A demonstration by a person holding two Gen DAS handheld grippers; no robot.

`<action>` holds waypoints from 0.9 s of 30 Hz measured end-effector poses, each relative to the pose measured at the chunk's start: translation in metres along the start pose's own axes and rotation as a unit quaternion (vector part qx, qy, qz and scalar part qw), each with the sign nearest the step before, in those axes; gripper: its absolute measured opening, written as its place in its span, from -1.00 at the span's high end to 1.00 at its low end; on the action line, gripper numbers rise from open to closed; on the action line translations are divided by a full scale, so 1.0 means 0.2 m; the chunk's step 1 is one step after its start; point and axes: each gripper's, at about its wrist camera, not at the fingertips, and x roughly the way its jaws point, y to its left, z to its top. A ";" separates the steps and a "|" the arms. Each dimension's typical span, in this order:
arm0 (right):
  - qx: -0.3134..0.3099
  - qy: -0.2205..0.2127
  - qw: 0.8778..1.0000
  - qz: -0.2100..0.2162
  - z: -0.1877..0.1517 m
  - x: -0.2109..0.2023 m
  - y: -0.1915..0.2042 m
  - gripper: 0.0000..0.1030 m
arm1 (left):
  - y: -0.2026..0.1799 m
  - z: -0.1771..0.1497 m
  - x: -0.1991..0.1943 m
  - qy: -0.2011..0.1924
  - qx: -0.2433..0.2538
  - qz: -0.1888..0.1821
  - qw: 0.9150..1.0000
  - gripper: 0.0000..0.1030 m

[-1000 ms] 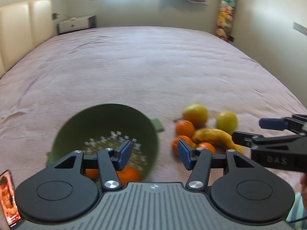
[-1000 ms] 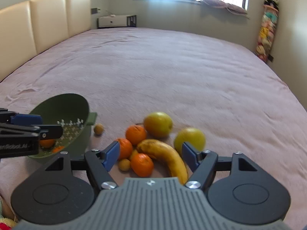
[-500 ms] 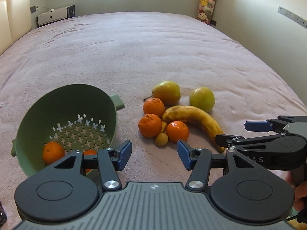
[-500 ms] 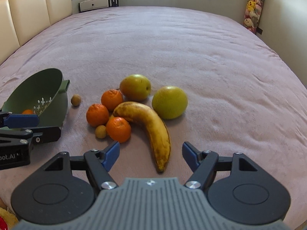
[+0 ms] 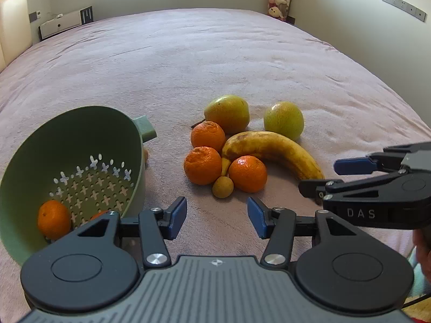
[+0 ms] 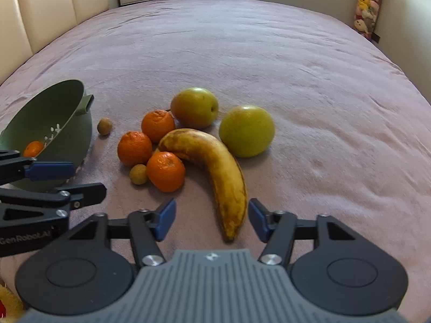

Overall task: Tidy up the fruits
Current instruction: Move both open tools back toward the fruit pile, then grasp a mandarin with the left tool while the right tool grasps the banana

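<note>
A green colander [image 5: 80,123] lies tilted at the left with a mandarin [image 5: 54,222] inside. To its right lies a pile: three mandarins [image 6: 165,171], a spotted banana [image 6: 215,161], a pear [image 6: 194,107], a yellow-green apple [image 6: 246,130] and a small brown fruit [image 6: 138,174]. My right gripper [image 6: 211,219] hovers low over the banana's near tip; its jaws are closing with the tip between them, pads not touching. My left gripper [image 5: 216,218] stands just short of the small brown fruit, jaws closing slightly on nothing.
Everything rests on a wide pink bedspread [image 5: 215,62]. Another small brown fruit [image 6: 104,126] lies beside the colander's handle. A padded headboard [image 6: 40,8] stands at the left and plush toys [image 6: 366,2] hang at the far right wall.
Both grippers have sunk toward the bed and come closer to the fruit pile. The right jaws have narrowed, and the banana's tip now lies between them.
</note>
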 end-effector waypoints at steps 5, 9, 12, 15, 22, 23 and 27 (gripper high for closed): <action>-0.014 -0.014 1.000 0.024 0.04 0.02 0.02 0.06 | -0.01 -0.01 0.06 0.003 0.018 0.020 1.000 -0.13; -0.032 -0.023 0.998 0.039 0.07 0.05 0.06 0.28 | -0.02 0.00 0.08 -0.004 0.020 0.018 1.000 -0.04; -0.045 -0.027 0.999 0.004 0.08 0.06 0.05 0.29 | -0.02 0.01 0.09 -0.016 0.016 0.003 1.000 -0.04; -0.024 -0.029 0.999 -0.006 0.10 0.06 -0.01 0.29 | -0.04 0.03 0.10 -0.023 0.016 -0.010 1.000 -0.04; -0.010 -0.019 1.000 -0.003 0.12 0.11 -0.08 0.28 | -0.14 0.06 0.18 -0.016 0.058 -0.021 0.998 -0.04; -0.011 -0.018 1.000 -0.001 0.13 0.12 -0.08 0.28 | -0.15 0.06 0.20 -0.014 0.063 -0.022 0.998 -0.05; -0.026 -0.011 1.000 -0.005 0.14 0.15 -0.07 0.28 | -0.18 0.07 0.24 -0.006 0.082 -0.017 0.996 -0.08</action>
